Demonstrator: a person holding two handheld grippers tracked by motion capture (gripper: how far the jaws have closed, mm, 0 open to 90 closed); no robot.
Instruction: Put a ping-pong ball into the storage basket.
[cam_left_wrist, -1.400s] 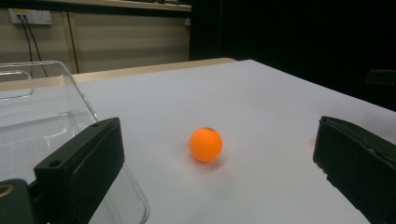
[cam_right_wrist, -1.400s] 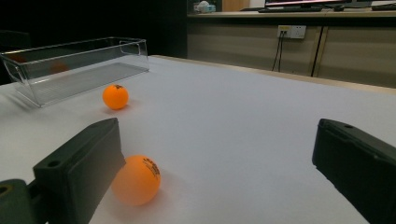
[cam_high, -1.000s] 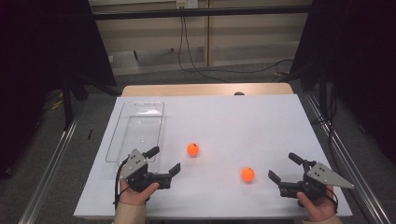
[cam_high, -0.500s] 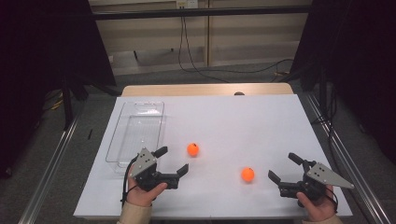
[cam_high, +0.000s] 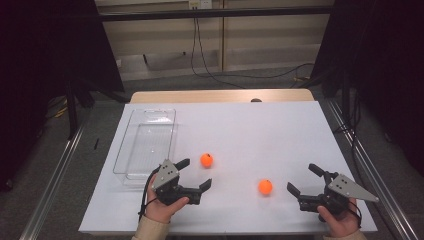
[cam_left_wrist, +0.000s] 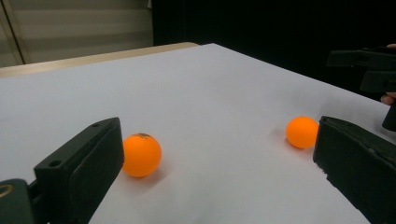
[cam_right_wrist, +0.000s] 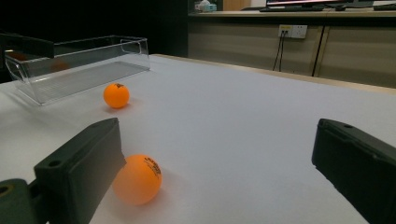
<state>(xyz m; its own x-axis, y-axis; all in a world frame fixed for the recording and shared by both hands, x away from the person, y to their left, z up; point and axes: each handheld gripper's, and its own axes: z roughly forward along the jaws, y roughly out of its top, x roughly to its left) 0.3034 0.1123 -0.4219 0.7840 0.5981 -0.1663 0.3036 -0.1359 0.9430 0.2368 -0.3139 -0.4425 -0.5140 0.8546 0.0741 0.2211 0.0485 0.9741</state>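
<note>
Right now the left gripper (cam_high: 197, 173) has its jaws spread wide, empty, aimed toward two o'clock at the near orange ball (cam_high: 206, 160), which sits just off its far jaw. Being round, the ball has no long axis or heading. Over at four o'clock from it lies a second orange ball (cam_high: 265, 187), just beside the right gripper (cam_high: 302, 179), also spread and empty. At ten o'clock a clear plastic bin (cam_high: 145, 143) stands; nothing blocks the way.

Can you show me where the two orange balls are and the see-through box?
Left orange ball (cam_high: 206, 160): high view, middle of the ball.
Right orange ball (cam_high: 265, 187): high view, middle of the ball.
See-through box (cam_high: 131, 144): high view, its left wall.
</note>
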